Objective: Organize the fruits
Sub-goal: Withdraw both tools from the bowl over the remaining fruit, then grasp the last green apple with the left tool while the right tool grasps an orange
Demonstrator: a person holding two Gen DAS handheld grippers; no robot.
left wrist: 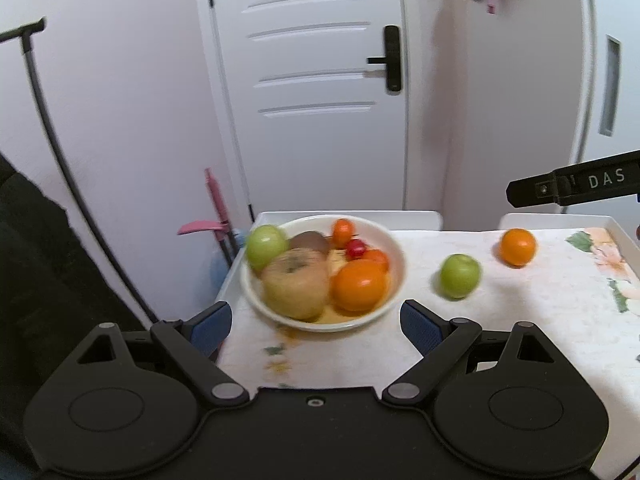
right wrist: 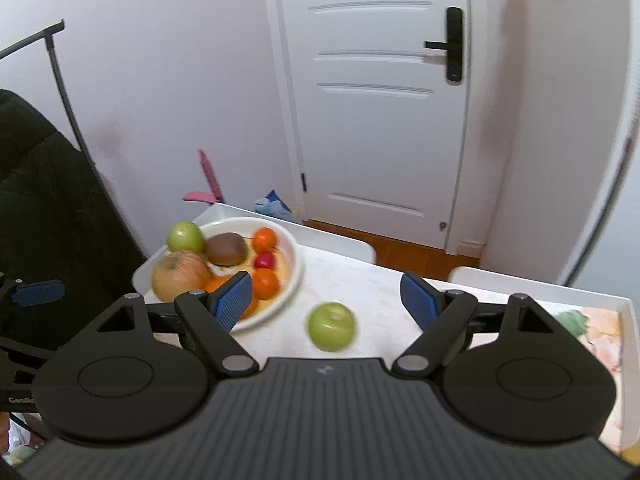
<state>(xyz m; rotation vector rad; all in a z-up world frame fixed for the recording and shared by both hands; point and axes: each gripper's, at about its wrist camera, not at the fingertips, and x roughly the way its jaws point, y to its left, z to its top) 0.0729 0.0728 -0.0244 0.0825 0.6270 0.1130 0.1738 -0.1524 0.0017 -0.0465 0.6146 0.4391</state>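
A white bowl (left wrist: pixel 394 254) (right wrist: pixel 294 258) stands at the table's left end, holding a green apple, a large pale apple (left wrist: pixel 296 288), a kiwi, oranges and a small red fruit. On the cloth to its right lie a loose green apple (left wrist: pixel 460 276) (right wrist: pixel 332 326) and a loose orange (left wrist: pixel 517 246). My left gripper (left wrist: pixel 316 322) hangs open just short of the bowl, nothing between its blue pads. My right gripper (right wrist: pixel 330 300) is open too, the loose green apple lying on the cloth below and ahead of it. One of its fingers (left wrist: pixel 572 184) shows at the right of the left wrist view.
The fruit rests on a white table with a raised rim (right wrist: pixel 592 294) and a floral cloth (left wrist: pixel 560 304). Behind it are a white door (left wrist: pixel 312 80), a pink dustpan (left wrist: pixel 204 226) and a dark rack with black clothing (right wrist: pixel 48 200) at the left.
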